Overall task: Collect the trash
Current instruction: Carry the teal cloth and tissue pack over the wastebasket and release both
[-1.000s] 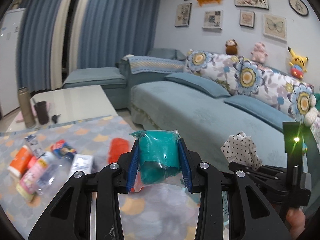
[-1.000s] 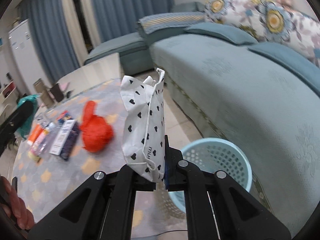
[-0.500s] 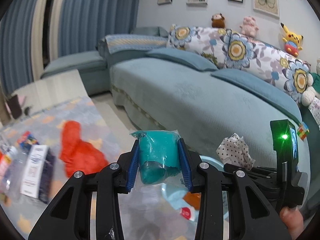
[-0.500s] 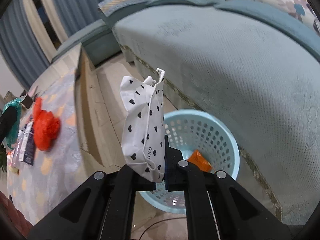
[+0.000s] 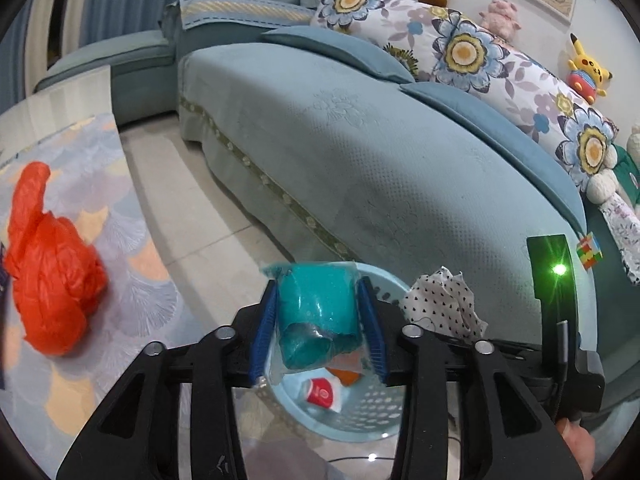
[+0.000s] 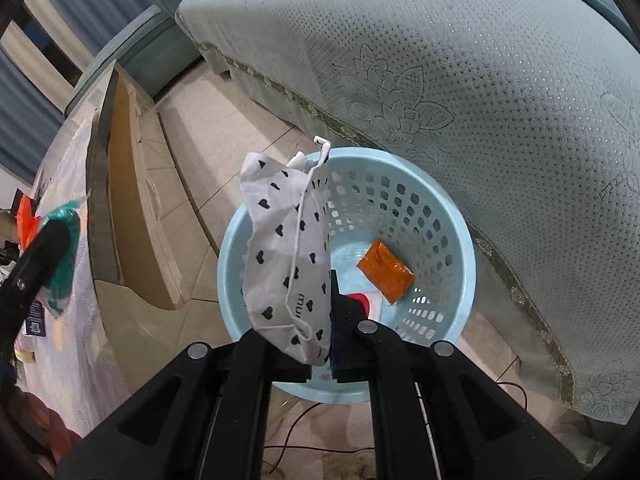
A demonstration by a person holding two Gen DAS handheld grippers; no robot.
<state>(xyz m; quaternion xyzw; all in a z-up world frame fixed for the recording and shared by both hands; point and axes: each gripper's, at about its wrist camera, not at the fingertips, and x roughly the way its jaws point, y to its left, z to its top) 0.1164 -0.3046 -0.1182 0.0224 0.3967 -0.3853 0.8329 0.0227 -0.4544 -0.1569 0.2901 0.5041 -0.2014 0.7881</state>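
Your right gripper (image 6: 320, 360) is clamped narrow on the lower end of a white paper bag printed with black hearts (image 6: 288, 264), and the bag stands up over the near-left rim of the pale blue perforated plastic basket (image 6: 460, 240). Your left gripper (image 5: 320, 340) holds a teal wad wrapped in clear plastic film (image 5: 316, 320) between its blue pads, jaws fairly narrow around it, above the near edge of the same basket (image 5: 372, 420). An orange packet (image 6: 386, 276) and a red-and-white wrapper (image 5: 322, 394) already lie on the basket floor.

The main risk is the paper bag. Most of it sits over the left rim rather than the centre, so if you let go here it may tip outward and land on the tiled floor (image 6: 192, 184) between the basket and the table edge. Its white cord handle (image 6: 320, 148) could also catch on a finger as the jaws part and drag the bag aside.

The teal wad has loose film hanging below the pads. That film may cling to a pad when you release, so the wad could swing rather than drop straight, and it too is close to the near rim.

Both tools are crowded over one small opening and look close to each other; a bump could nudge the light basket, which stands just beside the teal sofa (image 6: 460, 80). The crumpled red plastic bag (image 5: 44, 268) lies on the patterned table to the left, not yet collected.
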